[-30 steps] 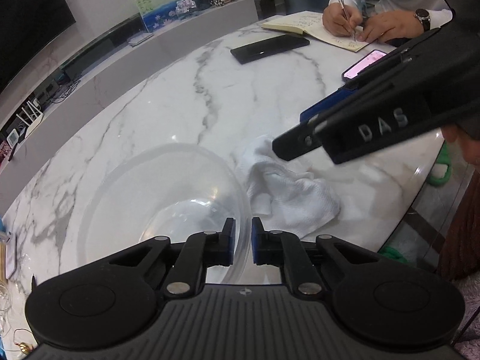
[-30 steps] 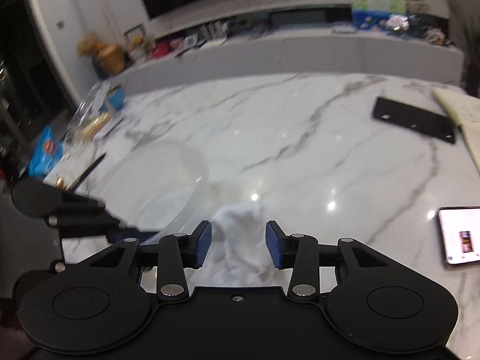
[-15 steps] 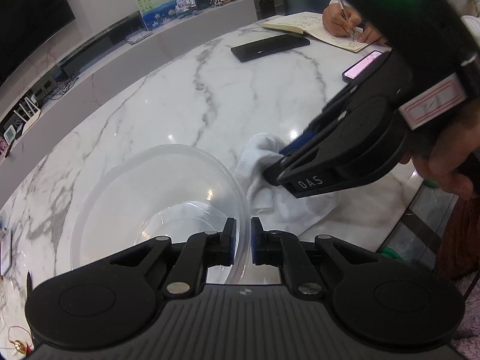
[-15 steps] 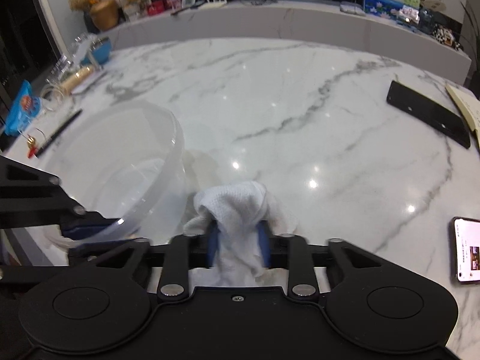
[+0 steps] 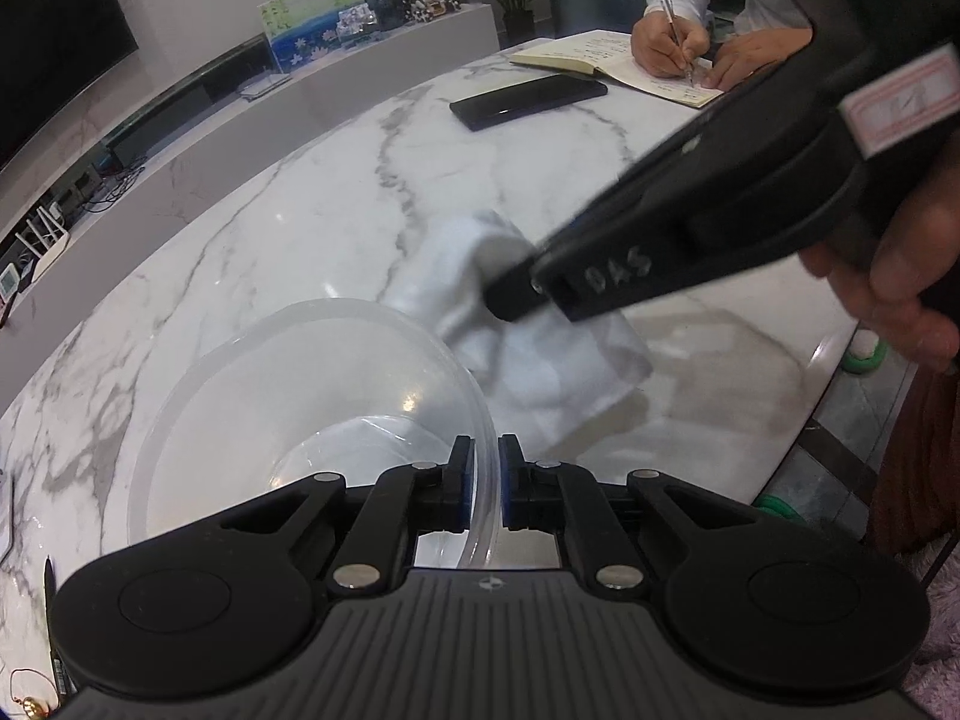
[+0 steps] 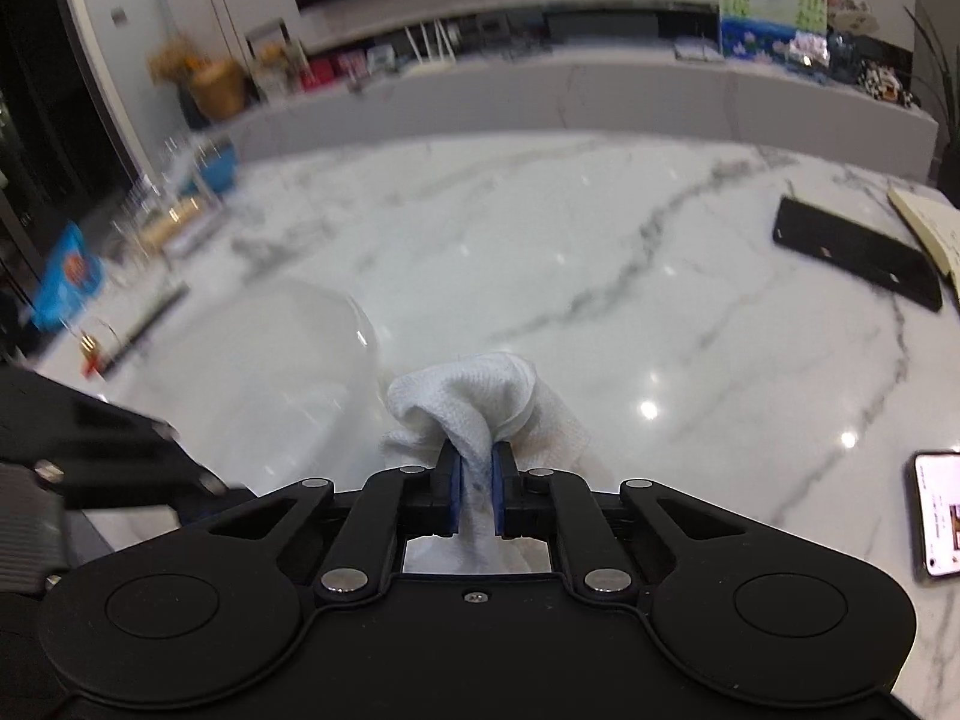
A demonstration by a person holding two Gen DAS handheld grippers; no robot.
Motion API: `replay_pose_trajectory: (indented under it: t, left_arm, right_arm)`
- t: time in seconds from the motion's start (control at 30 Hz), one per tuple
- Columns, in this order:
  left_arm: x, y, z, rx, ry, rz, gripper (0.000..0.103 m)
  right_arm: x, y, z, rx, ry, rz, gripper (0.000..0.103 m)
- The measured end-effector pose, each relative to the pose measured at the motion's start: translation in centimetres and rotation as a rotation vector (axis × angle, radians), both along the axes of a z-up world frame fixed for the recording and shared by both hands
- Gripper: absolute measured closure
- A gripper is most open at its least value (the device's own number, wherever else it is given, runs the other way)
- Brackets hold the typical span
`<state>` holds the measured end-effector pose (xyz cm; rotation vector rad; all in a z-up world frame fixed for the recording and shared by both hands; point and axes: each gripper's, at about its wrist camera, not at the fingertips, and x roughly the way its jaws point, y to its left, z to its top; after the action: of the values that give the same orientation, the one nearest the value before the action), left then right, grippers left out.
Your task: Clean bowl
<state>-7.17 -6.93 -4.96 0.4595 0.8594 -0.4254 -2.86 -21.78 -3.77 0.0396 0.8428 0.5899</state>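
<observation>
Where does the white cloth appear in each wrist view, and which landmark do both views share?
Left wrist: white cloth right of centre, beside the clear bowl.
Right wrist: cloth low centre, pinched between the fingers.
Shared landmark: black phone.

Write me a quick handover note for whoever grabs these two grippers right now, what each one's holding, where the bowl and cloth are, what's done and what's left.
Left gripper: shut on the near rim of the clear bowl, steadying it on the marble table.
Right gripper: shut on a bunched fold of the white cloth, which sits just right of the bowl, outside it.
Done: bowl braced, cloth picked up.
Left: bring the cloth into the bowl, wipe the inside, then put the cloth down and release the rim.
</observation>
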Motion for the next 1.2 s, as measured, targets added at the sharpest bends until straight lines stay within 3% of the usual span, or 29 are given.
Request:
replay_pose_trajectory:
  t: [0.1, 0.3, 0.57, 0.73, 0.9, 0.97, 1.07, 1.2]
  left_arm:
    - [0.0, -0.1, 0.0, 0.004, -0.004, -0.01, 0.096]
    - [0.1, 0.1, -0.1, -0.003, -0.001, -0.02, 0.096]
    - [0.3, 0.1, 0.0, 0.0, 0.012, -0.013, 0.095]
    - [-0.1, 0.4, 0.9, -0.021, 0.03, -0.025, 0.077]
    - [-0.4, 2.1, 3.4, -0.114, 0.025, 0.003, 0.065]
    - [-0.5, 3.6, 5.2, -0.16, 0.001, 0.044, 0.063]
    - [0.3, 6.4, 6.9, -0.197, -0.028, 0.195, 0.062]
    - [2.5, 9.7, 6.7, -0.173, 0.017, 0.421, 0.066]
  right_arm:
    - [-0.3, 0.4, 0.3, 0.013, -0.009, 0.041, 0.094]
    - [-0.3, 2.1, -0.6, -0.056, 0.026, 0.108, 0.094]
    - [-0.4, 3.1, -1.7, -0.131, 0.052, 0.127, 0.095]
    - [0.0, 2.0, -1.7, -0.116, 0.07, 0.071, 0.094]
    - [0.3, 1.2, -1.3, -0.082, 0.076, 0.034, 0.094]
    - [0.2, 1.0, -1.1, -0.072, 0.071, 0.03, 0.094]
    - [0.2, 0.9, -0.9, -0.057, 0.067, 0.032, 0.094]
    - [0.1, 1.0, -0.7, -0.06, 0.057, 0.033, 0.094]
